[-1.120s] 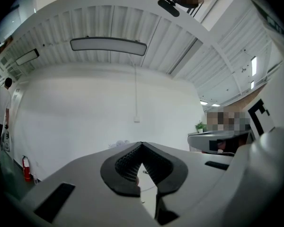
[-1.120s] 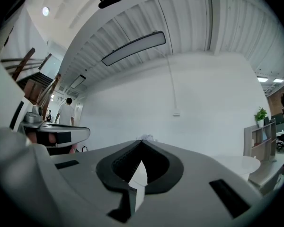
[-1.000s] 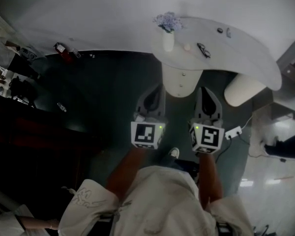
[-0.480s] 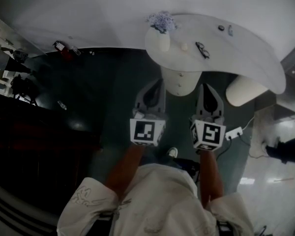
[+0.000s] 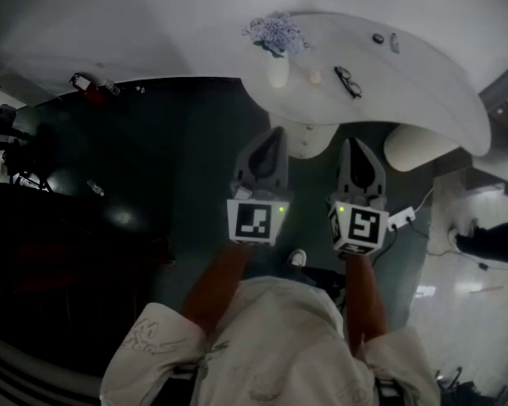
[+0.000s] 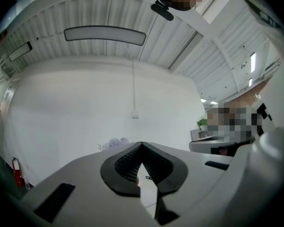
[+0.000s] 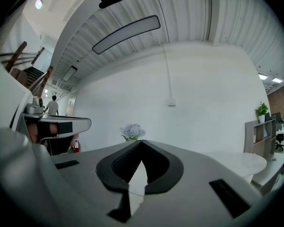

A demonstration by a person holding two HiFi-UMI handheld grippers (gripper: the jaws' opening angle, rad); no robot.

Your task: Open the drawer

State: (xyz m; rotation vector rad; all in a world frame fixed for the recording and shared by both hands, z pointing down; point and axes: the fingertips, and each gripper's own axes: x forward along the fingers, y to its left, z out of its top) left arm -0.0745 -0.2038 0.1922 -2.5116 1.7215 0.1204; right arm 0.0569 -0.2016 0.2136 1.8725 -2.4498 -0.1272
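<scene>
From the head view, the left tongs (image 5: 273,139) and right tongs (image 5: 356,146) hang side by side, both closed and empty, just short of the curved white counter (image 5: 423,83). The rounded white pedestal (image 5: 307,139) under it sits between them, slightly ahead. The drawer is probably in that pedestal, though no front or handle can be made out. The main risk is reaching in too high: the counter's edge overhangs the pedestal, so either tongs could knock it, or tip the white vase of pale purple flowers (image 5: 277,68) just beyond the left tongs. A pair of dark-framed glasses (image 5: 348,82) lies beyond the right tongs. A white power strip with its cable (image 5: 401,218) trails on the dark floor (image 5: 152,159) beside the right tongs and could catch a foot. In the left gripper view the ribbed pads meet at the tips with nothing between them, and only the flowers and wall show ahead, so the aim looks above any drawer. The right gripper view shows the same: tips together, nothing gripped, flowers straight ahead. Both must open before any handle can be taken.
</scene>
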